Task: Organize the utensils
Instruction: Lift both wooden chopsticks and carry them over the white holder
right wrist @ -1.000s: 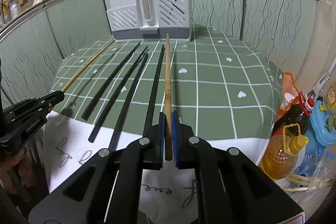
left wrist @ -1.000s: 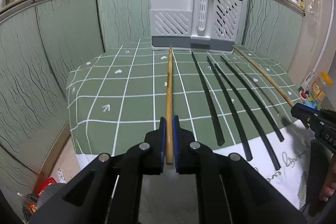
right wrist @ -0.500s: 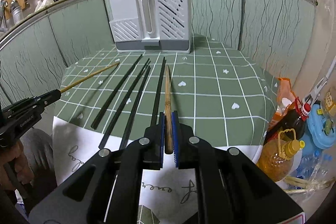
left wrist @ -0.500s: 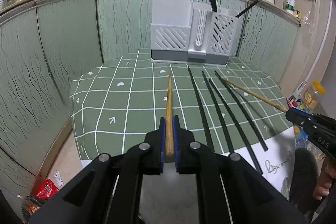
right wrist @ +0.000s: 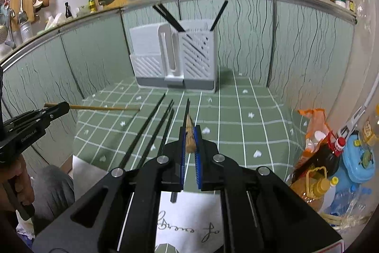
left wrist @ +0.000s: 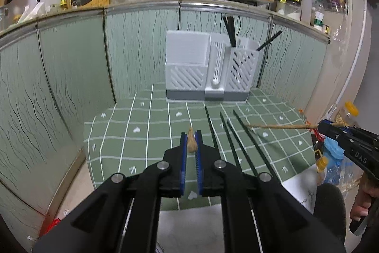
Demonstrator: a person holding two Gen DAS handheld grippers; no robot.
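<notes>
Left wrist view
Left claw (left wrist: 191,142): we have it pinched tight on a wooden chopstick (left wrist: 191,139), gripped near one end so the stick runs straight ahead of the camera.
Holder (left wrist: 209,70): it stands at the far edge of the green checked cloth (left wrist: 132,134), black chopsticks already upright in its right-hand pocket.
Right claw (left wrist: 325,126): seen at the right, clamped on a second wooden chopstick (left wrist: 277,126), clear of the cloth.

Right wrist view
Right claw (right wrist: 189,136): we see its pads closed on that stick (right wrist: 189,132), aimed toward the holder (right wrist: 175,58).
Loose black chopsticks (right wrist: 146,127): four lie side by side on the cloth, ends toward us, likely for easy pickup.
Left claw (right wrist: 60,107): at left, holding its stick (right wrist: 104,107) level above the cloth.
</notes>
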